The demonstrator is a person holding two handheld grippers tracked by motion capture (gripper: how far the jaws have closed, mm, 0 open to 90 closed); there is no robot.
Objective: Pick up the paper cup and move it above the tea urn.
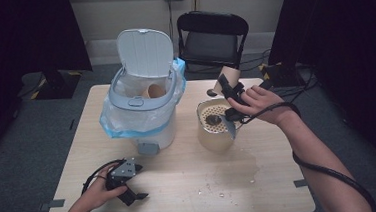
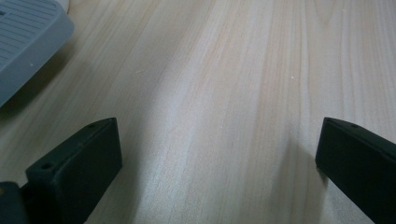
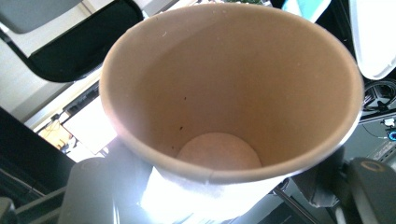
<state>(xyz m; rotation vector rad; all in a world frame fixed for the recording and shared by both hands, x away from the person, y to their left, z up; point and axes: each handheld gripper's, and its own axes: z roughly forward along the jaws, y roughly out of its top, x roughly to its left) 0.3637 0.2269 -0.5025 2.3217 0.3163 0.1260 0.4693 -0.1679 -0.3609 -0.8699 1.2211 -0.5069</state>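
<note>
A brown paper cup (image 1: 222, 77) is held tilted in the air behind a beige canister with a perforated strainer top (image 1: 214, 119). My right gripper (image 1: 227, 86) is shut on it. In the right gripper view the cup (image 3: 224, 79) shows its open mouth and looks empty, with a jaw pressed against each side near the rim. My left gripper (image 1: 139, 181) rests low over the table's front left, jaws wide open with bare wood between them (image 2: 219, 154). A white pedal bin (image 1: 143, 96) with a blue liner stands open, with another paper cup (image 1: 155, 91) inside it.
The bin's grey foot pedal (image 1: 148, 149) faces my left gripper and shows at the top left of its view as the pedal (image 2: 23, 42). A wet patch with droplets (image 1: 231, 175) marks the table's front. A black chair (image 1: 211, 39) stands behind the table (image 1: 282, 189).
</note>
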